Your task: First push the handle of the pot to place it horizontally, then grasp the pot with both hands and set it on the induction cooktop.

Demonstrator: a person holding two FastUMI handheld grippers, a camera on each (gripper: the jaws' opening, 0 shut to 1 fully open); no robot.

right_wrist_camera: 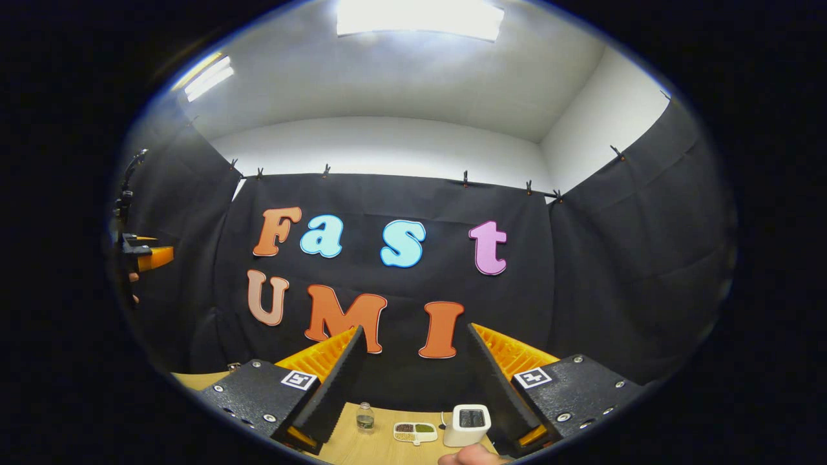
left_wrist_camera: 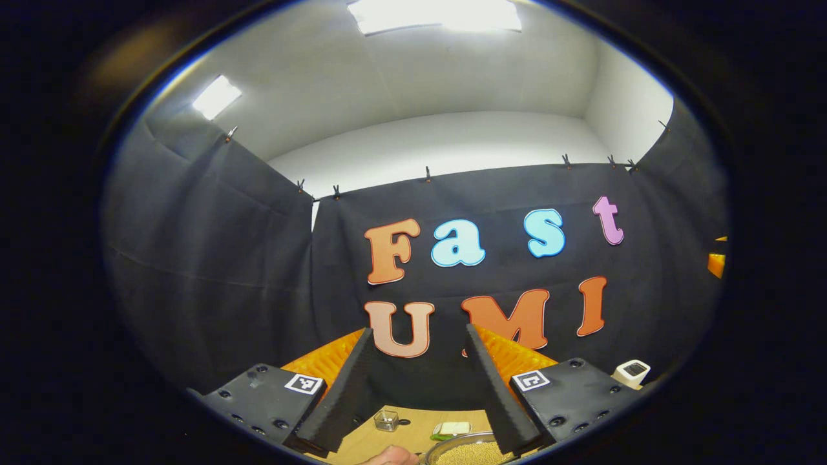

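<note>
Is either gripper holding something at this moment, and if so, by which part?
Nothing is held. The left gripper and the right gripper both have their fingers spread wide, with only the booth wall and table behind the gap.

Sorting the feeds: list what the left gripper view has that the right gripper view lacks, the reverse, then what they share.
Left gripper view: the pot, filled with pale grains, and a small glass jar. Right gripper view: a small bottle. Both: the wooden table, a white box, likely the same divided tray, a hand at the bottom edge; the left gripper and right gripper are each open.
</note>
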